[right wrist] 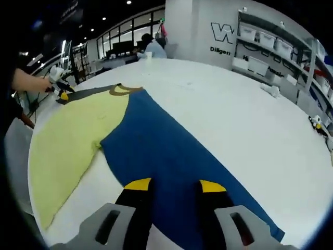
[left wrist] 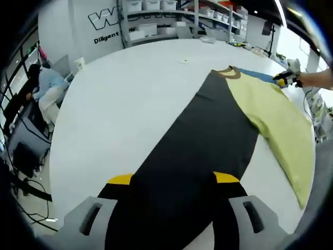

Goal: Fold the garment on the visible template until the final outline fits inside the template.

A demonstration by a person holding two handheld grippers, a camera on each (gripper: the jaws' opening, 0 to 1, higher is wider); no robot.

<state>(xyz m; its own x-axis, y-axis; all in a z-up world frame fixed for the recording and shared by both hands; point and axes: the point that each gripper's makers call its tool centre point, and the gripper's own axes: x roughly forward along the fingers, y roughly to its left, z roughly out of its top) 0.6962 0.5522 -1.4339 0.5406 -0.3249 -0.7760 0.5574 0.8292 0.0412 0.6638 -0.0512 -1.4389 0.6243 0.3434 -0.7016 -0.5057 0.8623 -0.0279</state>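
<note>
Right gripper (right wrist: 174,186) (jaws parted) low over garment (right wrist: 166,156)

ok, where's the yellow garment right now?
Yellow garment lies flat on the white table, right of the dark panel in the left gripper view.

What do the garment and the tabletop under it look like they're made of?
Garment: soft matte fabric, probably knit cotton, in yellow-green, blue and black panels; it lies limp and flat, with no sheen. Table: hard, smooth white surface, perhaps laminate; it gives a faint, even reflection, though the exact material can't be told.
</note>
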